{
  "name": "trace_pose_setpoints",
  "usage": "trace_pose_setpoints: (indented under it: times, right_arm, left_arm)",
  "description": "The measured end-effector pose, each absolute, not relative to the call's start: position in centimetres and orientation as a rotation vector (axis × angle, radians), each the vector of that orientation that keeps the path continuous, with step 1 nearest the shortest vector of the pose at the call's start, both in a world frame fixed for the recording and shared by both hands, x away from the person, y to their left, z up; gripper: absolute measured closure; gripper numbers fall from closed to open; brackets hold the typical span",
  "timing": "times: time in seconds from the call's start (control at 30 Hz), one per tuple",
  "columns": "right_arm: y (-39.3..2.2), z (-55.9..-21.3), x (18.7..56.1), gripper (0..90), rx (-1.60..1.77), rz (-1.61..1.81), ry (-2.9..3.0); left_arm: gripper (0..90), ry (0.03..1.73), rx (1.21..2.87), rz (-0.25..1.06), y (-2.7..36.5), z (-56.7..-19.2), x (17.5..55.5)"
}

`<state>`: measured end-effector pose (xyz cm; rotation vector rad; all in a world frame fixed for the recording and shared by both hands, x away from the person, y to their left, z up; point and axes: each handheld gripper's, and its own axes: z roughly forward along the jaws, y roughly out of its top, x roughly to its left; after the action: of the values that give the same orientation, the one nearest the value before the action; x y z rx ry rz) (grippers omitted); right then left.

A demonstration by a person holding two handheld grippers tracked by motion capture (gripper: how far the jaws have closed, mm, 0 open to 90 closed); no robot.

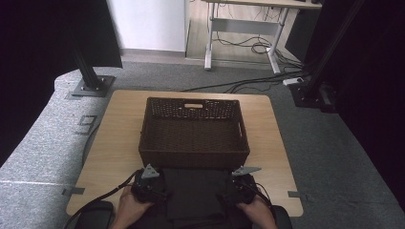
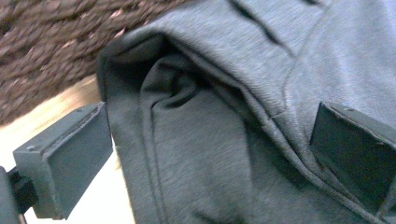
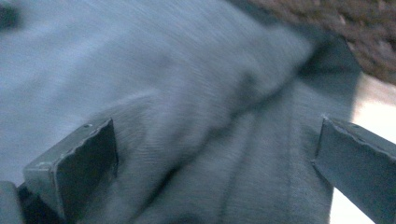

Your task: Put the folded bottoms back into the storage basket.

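Light wooden table (image 1: 114, 138), rounded corners, standing on grey carpet; a second desk frame and loose cables lie behind it in the high view. Centre of the table: dark brown woven basket (image 1: 193, 131), rectangular, with a slot handle in the far wall. Its weave shows coarse and braided in the left gripper view (image 2: 51, 42).

Folded dark grey garment (image 1: 193, 195) lies flat at the table's near edge, just in front of the basket's near wall, between the two hands. The high view shows it as a plain dark block. The gripper views show a fine knit, stitched seams and stacked folded layers (image 2: 210, 140).

Left gripper (image 2: 210, 154): jaws spread wide across the garment's left edge, cloth between them, pads not pressing. Right gripper (image 3: 219, 168): jaws also wide, cloth between them, no clamp; that view is blurred.
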<state>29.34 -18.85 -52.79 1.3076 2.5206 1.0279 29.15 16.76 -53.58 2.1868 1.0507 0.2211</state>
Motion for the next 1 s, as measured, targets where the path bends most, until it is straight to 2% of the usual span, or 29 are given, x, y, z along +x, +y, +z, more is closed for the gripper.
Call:
trace_pose_setpoints:
  times: [0.23,0.47,0.5,0.53,0.7,0.87,0.93,1.0]
  right_arm:
    - [-19.5,-54.0,29.5,0.0,1.397,1.01,2.493]
    - [-18.1,-53.8,29.2,0.1,1.365,1.121,2.611]
    - [-17.9,-53.8,29.2,2.1,1.362,1.123,2.619]
    - [-17.7,-53.7,29.3,8.2,1.359,1.14,2.634]
    - [-16.9,-53.4,29.4,14.1,1.352,1.113,2.651]
    - [-16.8,-53.3,29.7,32.4,1.342,1.116,2.675]
    - [-17.0,-53.6,29.9,44.6,1.36,1.198,2.699]
    - [-17.1,-53.9,30.0,52.2,1.373,1.262,2.715]
  left_arm:
    - [0.0,1.112,2.154,0.147,17.3,-54.0,29.0]
    - [0.0,1.085,2.161,0.134,16.8,-54.1,28.8]
    - [0.0,1.073,2.169,0.13,16.6,-54.0,28.7]
    - [2.3,1.058,2.173,0.119,16.4,-54.0,28.6]
    - [7.4,1.008,2.204,0.139,14.8,-54.0,28.3]
    - [25.4,0.975,2.198,0.094,14.6,-53.7,28.4]
    - [33.6,0.967,2.193,0.077,14.5,-53.7,28.5]
    - [39.9,0.969,2.185,0.062,14.5,-53.7,28.5]
